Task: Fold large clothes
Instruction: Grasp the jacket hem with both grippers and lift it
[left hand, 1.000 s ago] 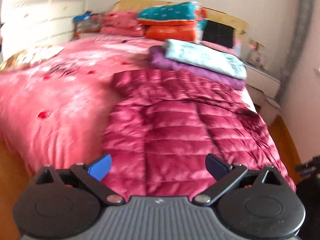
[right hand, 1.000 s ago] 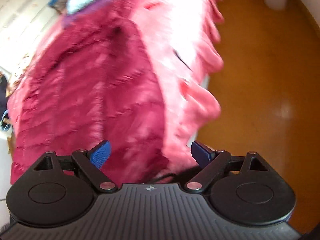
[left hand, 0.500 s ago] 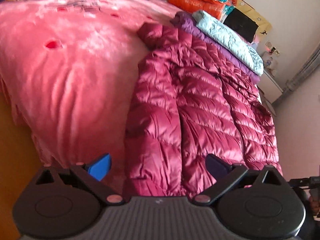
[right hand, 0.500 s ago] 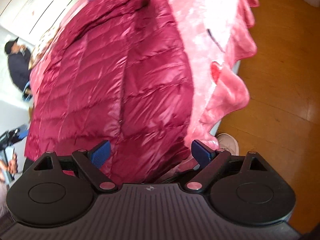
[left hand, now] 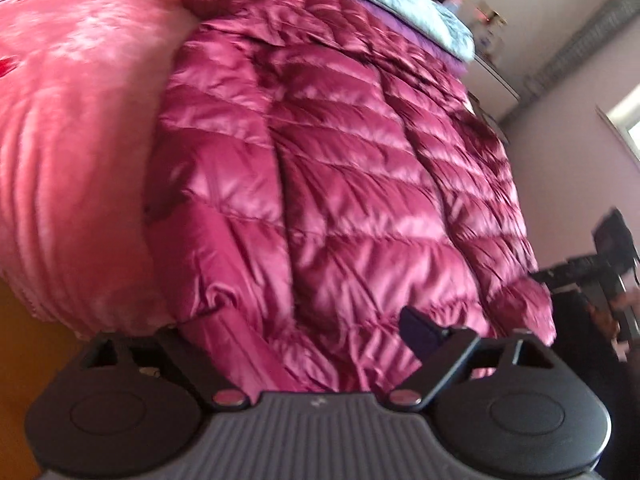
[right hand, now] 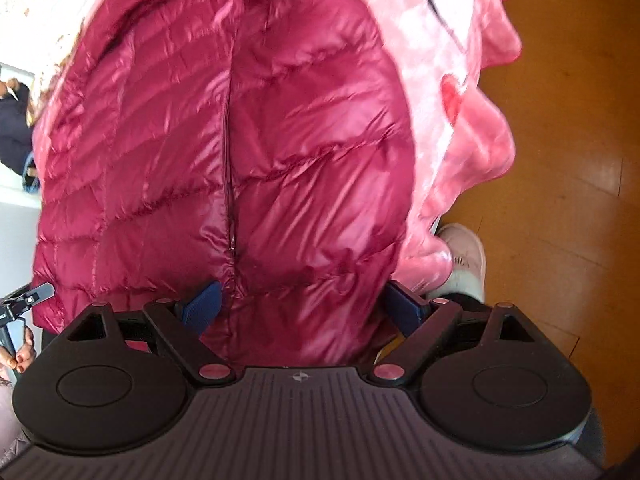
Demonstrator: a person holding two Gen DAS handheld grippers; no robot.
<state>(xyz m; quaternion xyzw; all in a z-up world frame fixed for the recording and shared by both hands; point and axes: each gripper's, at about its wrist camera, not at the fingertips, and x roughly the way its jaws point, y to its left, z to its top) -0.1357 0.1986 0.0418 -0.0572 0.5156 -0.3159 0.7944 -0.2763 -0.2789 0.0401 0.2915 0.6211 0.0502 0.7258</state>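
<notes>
On the bed, over a pink blanket (left hand: pixel 76 128) printed with red hearts, a large magenta quilted down jacket (left hand: pixel 340 184) lies spread flat, its hem at the near edge of the mattress and its collar end toward the far side. The front zipper (right hand: pixel 229 184) runs up the middle of the garment and appears closed along the visible length. Beyond the jacket, a light blue folded textile (left hand: pixel 404 4) rests on a purple one (left hand: pixel 448 56) at the far edge of the bed. The left gripper (left hand: pixel 312 344) points down at the jacket's hem near the garment's left corner; its jaws are closing, with hem fabric bulging between them. Only the right-hand pad is clear in the left wrist view; the other is hidden behind the fabric, so contact cannot be confirmed and no firm grip is evident. The right gripper (right hand: pixel 304 304) stands over the hem at the opposite corner, jaws well apart, with the padded fabric swelling up between the two blue fingers (right hand: pixel 202 304); the pads sit beside the fabric and do not visibly pinch it. To the right of that gripper the blanket's ruffled edge hangs over an orange-brown wooden floor (right hand: pixel 560 160), and a pink slipper (right hand: pixel 464 260) shows just beside the hanging blanket. The left wrist view is motion-blurred, limiting finer detail.
</notes>
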